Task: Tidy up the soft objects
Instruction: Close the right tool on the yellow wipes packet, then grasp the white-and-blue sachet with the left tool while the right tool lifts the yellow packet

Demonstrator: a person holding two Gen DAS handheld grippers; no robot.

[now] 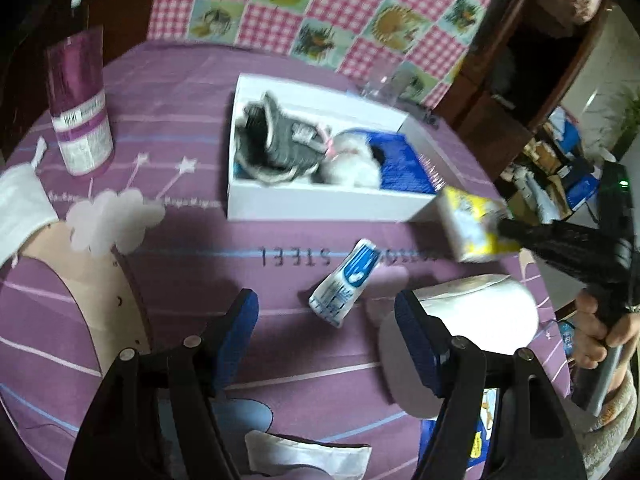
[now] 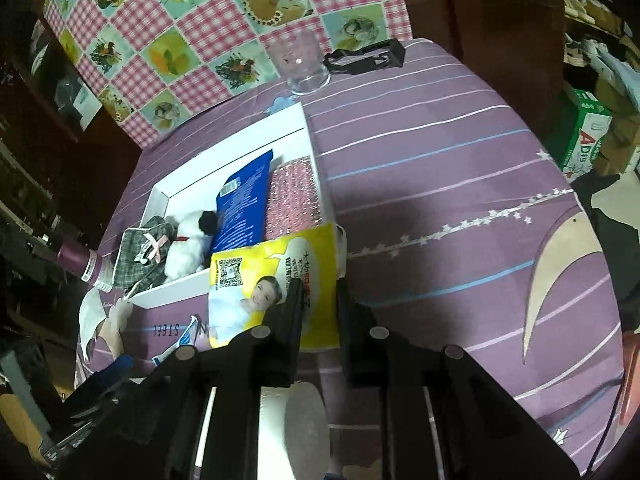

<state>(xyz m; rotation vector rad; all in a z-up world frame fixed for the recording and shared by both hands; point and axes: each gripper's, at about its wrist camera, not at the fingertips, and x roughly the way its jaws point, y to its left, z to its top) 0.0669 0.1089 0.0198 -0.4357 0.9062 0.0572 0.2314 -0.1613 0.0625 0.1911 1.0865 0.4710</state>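
the right gripper [image 2: 318, 300] holds a yellow tissue pack [image 2: 276, 284] between its jaws, clamped on the pack's near edge, just at the near right corner of the white box [image 2: 176, 288]. in the left wrist view the same pack [image 1: 472, 228] appears blurred beside the box's right end [image 1: 320, 206], with the right gripper [image 1: 508, 230] coming in from the right. inside the box lie a grey plaid pouch [image 2: 146, 256] with a pink bow, a white plush toy [image 2: 188, 244] with a black patch, a blue packet [image 2: 242, 204] and a pink sparkly item [image 2: 294, 196]. the left gripper [image 1: 326, 324] hovers over the purple counter [image 1: 180, 240] with its jaws wide apart and nothing between them; a small blue and white packet [image 1: 346, 282] lies on the cloth just ahead of it, and a white roll [image 1: 476, 312] sits by its right finger. a purple can [image 1: 80, 104] stands upright at the far left, well apart from the box. a clear glass [image 2: 300, 64] stands beyond the box's far end
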